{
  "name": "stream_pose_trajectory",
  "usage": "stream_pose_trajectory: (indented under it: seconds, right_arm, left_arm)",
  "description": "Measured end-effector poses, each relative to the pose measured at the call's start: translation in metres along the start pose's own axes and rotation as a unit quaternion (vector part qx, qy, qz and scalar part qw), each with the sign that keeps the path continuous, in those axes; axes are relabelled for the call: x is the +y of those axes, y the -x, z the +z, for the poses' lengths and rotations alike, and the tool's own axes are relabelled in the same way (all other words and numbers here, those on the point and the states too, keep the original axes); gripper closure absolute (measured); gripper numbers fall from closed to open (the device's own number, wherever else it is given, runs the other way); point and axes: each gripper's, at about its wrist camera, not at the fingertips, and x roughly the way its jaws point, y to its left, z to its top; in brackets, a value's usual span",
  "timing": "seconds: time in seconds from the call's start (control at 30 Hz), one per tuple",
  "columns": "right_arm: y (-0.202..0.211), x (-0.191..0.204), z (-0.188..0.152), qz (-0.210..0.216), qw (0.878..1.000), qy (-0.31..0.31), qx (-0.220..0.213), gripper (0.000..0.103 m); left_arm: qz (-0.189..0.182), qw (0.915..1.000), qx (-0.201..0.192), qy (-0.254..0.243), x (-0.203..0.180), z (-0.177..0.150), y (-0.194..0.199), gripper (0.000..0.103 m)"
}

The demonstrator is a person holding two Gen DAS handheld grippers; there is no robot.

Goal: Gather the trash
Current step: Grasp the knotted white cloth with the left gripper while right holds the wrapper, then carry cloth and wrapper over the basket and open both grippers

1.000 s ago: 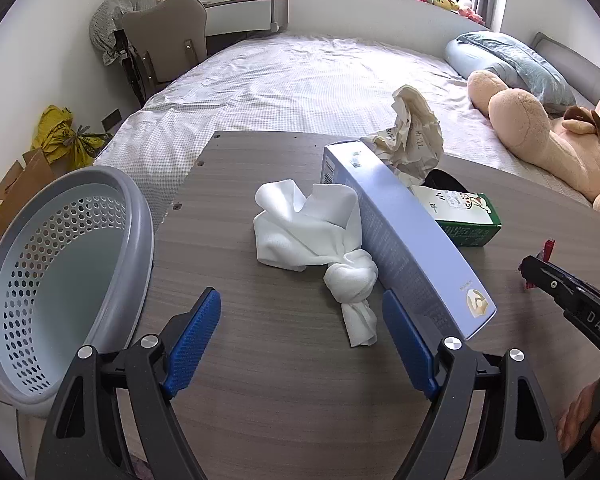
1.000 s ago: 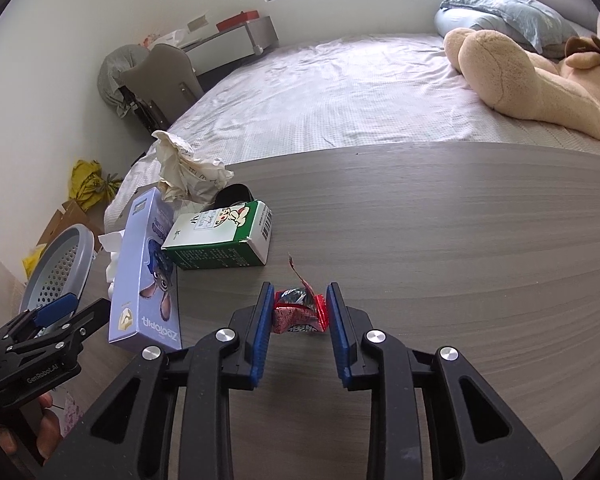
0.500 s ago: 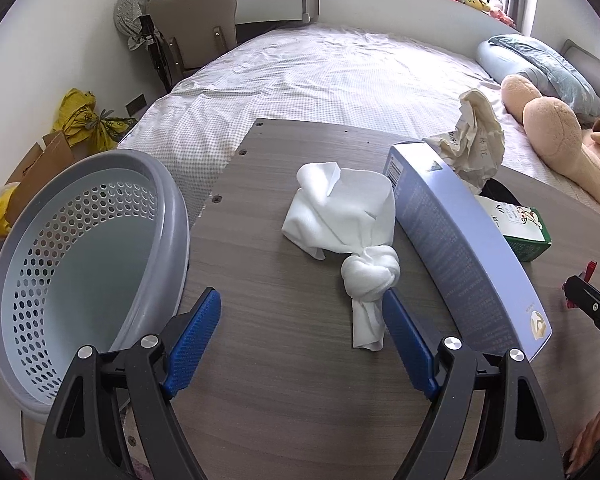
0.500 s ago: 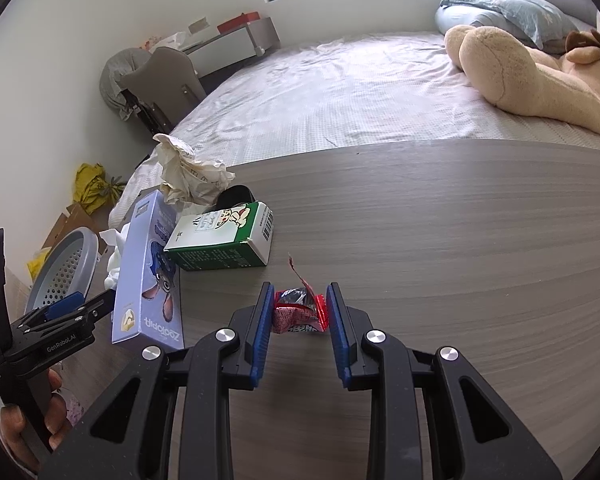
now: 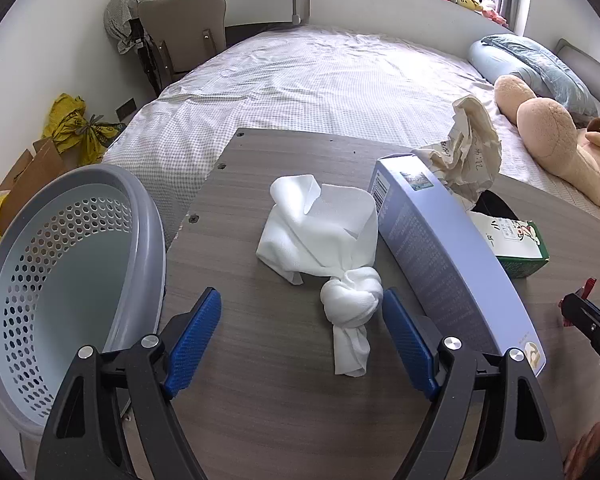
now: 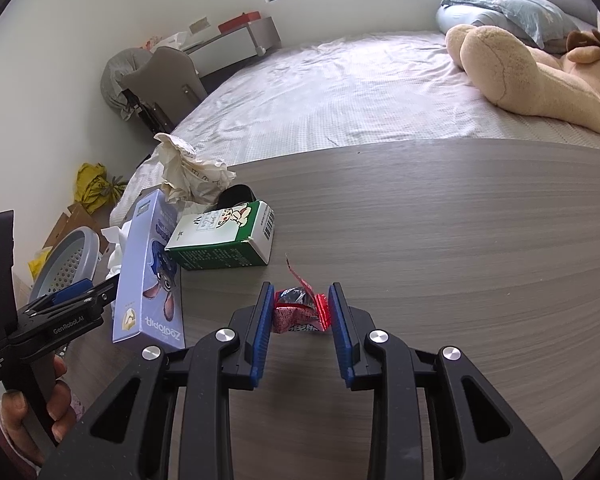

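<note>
A red wrapper (image 6: 300,312) is lodged between the jaws of the right gripper (image 6: 300,316), which have just been opening a little; contact of the pads with it cannot be told, so the wrapper may be dropped if lifted. The left gripper (image 5: 300,336) is held wide open beside a knotted white tissue (image 5: 332,256) on the table (image 5: 260,420). A lilac carton (image 5: 440,248) could be knocked. A perforated basket (image 5: 60,280) is placed at the table's left edge.

Two cameras ride close behind their jaws, tilted down at one table (image 5: 284,420).
Both catch the blue box (image 5: 440,252), right of the left jaws, left of the right; overlap elsewhere seems partial.
</note>
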Motion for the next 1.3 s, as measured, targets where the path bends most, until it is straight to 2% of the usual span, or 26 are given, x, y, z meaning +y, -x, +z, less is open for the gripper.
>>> stream_pose_trajectory:
  seconds: [0.13,0.2,0.23,0.3,0.33,0.9,1.3]
  right_arm:
    - [0.0,-0.001,0.0,0.0,1.0,0.0,0.0,0.074]
    - [0.0,-0.001,0.0,-0.001,1.0,0.0,-0.001,0.074]
    - [0.0,-0.001,0.0,-0.001,1.0,-0.001,-0.001,0.074]
    - [0.0,-0.001,0.0,-0.002,1.0,-0.001,-0.001,0.074]
    - [0.0,-0.001,0.0,-0.002,1.0,-0.001,-0.001,0.074]
    - [0.018,0.01,-0.01,-0.009,1.0,0.005,-0.005,0.074]
    - [0.048,0.057,-0.022,0.01,0.999,0.031,-0.025,0.074]
  left_arm:
    - [-0.002,1.0,-0.001,-0.005,-0.004,0.002,-0.003,0.026]
    - [-0.007,0.9999,0.002,-0.008,-0.005,0.002,-0.004,0.045]
    - [-0.012,0.9999,0.006,-0.009,-0.005,0.002,-0.005,0.05]
    - [-0.02,0.9997,0.012,-0.006,-0.004,0.001,-0.006,0.072]
    - [-0.024,0.9996,0.013,-0.004,-0.003,0.001,-0.005,0.073]
    - [-0.028,0.9989,-0.035,-0.016,0.007,-0.022,0.057,0.073]
    - [-0.027,0.9966,-0.078,-0.005,0.038,-0.04,0.103,0.073]
